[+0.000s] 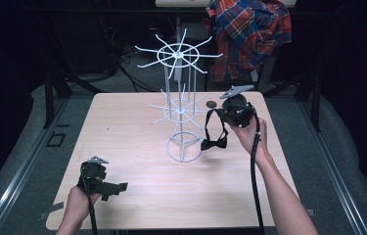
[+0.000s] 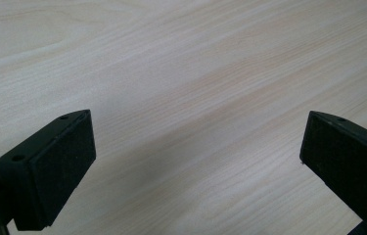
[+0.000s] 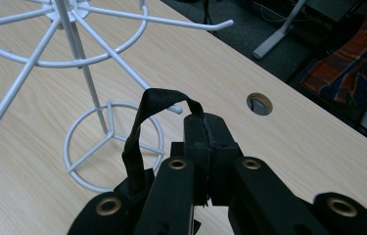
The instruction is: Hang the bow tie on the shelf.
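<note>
From the high view, the left hand-held gripper (image 1: 115, 187) lay low over the near left part of the pale wooden desk (image 1: 122, 127), jaws spread and grasping nothing. The right hand-held gripper (image 1: 218, 116) was raised over the far right part of the desk, clenched on the strap of a black fabric bow tie (image 1: 214, 143), whose bow hung below the jaws. Just to that gripper's left stood a white wire display stand with two tiers of radiating hooks and a ring base (image 1: 182, 110). Beyond it, off the desk, a red and blue plaid shirt (image 1: 249, 29) hung.

In the left gripper view, the left hand-held gripper (image 2: 198, 147) had its two black jaws wide apart, with bare desk (image 2: 181, 63) between and beyond them.

In the right gripper view, the right hand-held gripper (image 3: 205, 132) had its jaws pressed together on the bow tie (image 3: 144, 127) strap, which looped up and over to the left of the jaws. The stand (image 3: 88, 73) rose ahead and to the left, its ring base on the desk (image 3: 220, 73). A round hole in the desk (image 3: 260, 103) lay ahead to the right, and the plaid shirt (image 3: 357, 73) showed farther right.
</note>
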Available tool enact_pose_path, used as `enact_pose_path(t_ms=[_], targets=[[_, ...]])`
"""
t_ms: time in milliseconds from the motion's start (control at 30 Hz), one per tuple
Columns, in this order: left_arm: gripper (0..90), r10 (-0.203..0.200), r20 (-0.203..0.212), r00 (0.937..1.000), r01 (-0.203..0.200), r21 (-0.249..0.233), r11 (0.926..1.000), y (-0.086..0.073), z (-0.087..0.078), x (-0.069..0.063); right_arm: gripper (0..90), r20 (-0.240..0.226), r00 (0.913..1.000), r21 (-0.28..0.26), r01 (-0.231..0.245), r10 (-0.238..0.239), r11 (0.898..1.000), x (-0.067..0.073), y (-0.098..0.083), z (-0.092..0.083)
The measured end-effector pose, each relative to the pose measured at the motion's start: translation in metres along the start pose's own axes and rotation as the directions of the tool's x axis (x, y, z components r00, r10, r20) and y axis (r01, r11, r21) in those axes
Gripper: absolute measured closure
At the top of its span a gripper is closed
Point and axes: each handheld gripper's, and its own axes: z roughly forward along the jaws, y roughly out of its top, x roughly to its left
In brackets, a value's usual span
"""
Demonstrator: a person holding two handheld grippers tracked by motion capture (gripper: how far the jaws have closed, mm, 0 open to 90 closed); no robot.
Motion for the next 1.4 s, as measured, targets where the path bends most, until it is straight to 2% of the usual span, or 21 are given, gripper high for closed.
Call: enact_pose_path(t_ms=[233,767,1033,1133,1167,1233,1267,1300,1333,1400], targets=[[0.1,-0.009,-0.004,1.0000,0.009,0.000,1.0000,-0.002,-0.001,0.002,89.8,-0.011,0.9998,-0.004,-0.015,0.015,1.000,0.002,-0.001,0.005],[0.1,0.001,-0.003,1.0000,-0.001,0.016,0.9999,-0.002,0.000,-0.001,89.1,-0.047,0.9986,0.004,-0.025,0.025,1.000,0.009,-0.007,0.015],[0.1,-0.003,0.001,1.0000,0.003,0.020,0.9998,-0.002,0.001,-0.002,87.1,-0.053,0.9983,0.026,-0.022,0.023,0.999,0.012,-0.012,0.018],[0.1,0.000,0.005,1.0000,0.000,0.024,0.9997,-0.002,0.002,-0.002,83.5,-0.045,0.9986,0.027,-0.025,0.026,0.999,0.013,-0.013,0.018],[0.1,-0.002,0.003,1.0000,0.002,0.027,0.9996,-0.002,0.002,-0.002,77.8,-0.049,0.9984,0.027,-0.029,0.030,0.999,0.013,-0.014,0.016],[0.1,-0.004,0.002,1.0000,0.004,0.026,0.9997,-0.002,0.002,-0.002,75.5,-0.052,0.9982,0.029,-0.026,0.028,0.999,0.012,-0.015,0.016],[0.1,-0.002,0.002,1.0000,0.002,0.026,0.9997,-0.002,0.002,-0.002,67.9,-0.058,0.9980,0.033,-0.024,0.026,0.999,0.012,-0.016,0.013],[0.1,-0.002,0.002,1.0000,0.002,0.026,0.9997,-0.002,0.002,-0.002,67.9,-0.058,0.9980,0.033,-0.024,0.026,0.999,0.012,-0.016,0.013],[0.1,-0.001,0.001,1.0000,0.001,0.023,0.9997,-0.002,0.002,-0.003,61.0,-0.073,0.9968,0.044,-0.029,0.033,0.999,0.010,-0.018,0.011],[0.1,-0.001,0.001,1.0000,0.001,0.023,0.9997,-0.002,0.002,-0.003,60.5,-0.080,0.9963,0.044,-0.027,0.031,0.999,0.010,-0.018,0.010]])
